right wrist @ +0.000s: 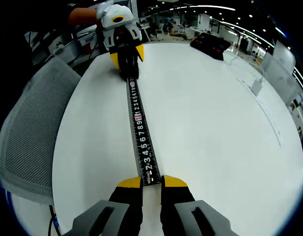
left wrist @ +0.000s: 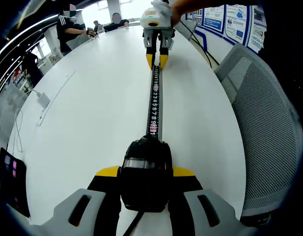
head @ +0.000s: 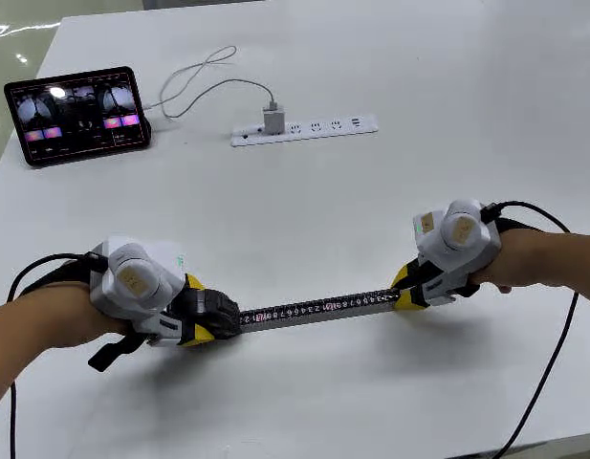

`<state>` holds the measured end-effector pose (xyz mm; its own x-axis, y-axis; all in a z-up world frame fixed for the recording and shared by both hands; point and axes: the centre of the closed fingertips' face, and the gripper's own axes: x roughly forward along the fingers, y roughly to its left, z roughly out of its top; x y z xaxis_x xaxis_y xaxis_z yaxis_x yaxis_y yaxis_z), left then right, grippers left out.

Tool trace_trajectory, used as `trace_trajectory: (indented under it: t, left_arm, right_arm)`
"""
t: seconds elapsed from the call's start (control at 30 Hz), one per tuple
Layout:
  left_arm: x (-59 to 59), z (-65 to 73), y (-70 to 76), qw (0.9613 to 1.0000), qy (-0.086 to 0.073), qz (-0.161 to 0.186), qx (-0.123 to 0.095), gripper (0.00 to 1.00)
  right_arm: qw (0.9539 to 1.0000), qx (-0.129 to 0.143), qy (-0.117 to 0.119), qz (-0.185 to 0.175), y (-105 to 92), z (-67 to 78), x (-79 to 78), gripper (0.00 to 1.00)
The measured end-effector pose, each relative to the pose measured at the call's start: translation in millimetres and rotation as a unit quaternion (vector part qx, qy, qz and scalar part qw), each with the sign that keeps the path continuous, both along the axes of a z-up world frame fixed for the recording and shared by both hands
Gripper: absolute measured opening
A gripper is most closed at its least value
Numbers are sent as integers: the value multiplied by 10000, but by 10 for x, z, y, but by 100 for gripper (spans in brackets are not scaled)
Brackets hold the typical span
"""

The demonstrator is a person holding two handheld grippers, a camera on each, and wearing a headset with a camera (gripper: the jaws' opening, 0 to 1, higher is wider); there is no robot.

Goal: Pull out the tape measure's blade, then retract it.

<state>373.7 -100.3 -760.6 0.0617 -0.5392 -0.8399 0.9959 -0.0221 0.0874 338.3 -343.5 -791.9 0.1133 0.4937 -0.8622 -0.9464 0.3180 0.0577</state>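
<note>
The left gripper (head: 203,321) was held low, with its jaws closed around the tape measure case (left wrist: 147,173). The right gripper (head: 406,290) was held well apart, facing it, with its jaws pinched on the blade (right wrist: 140,131) at its tip.

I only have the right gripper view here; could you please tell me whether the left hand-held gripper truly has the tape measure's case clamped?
Observer: Yes. The left gripper view shows the black case squeezed between the yellow-tipped jaws of the left hand-held gripper, with the blade leaving its front.
Operator: Thank you. What else lies nearby?
Observer: The head view shows a tablet with its screen lit and a power strip with a white charger plugged in, both well apart from the blade.
</note>
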Motion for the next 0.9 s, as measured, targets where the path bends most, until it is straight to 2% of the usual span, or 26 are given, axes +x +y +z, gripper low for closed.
trace_trajectory:
  t: [0.9]
  left_arm:
    - [26,-19,11,10000,1,11,3,32]
  right_arm:
    - [10000,-4,4,-67,-83,36,-39,9]
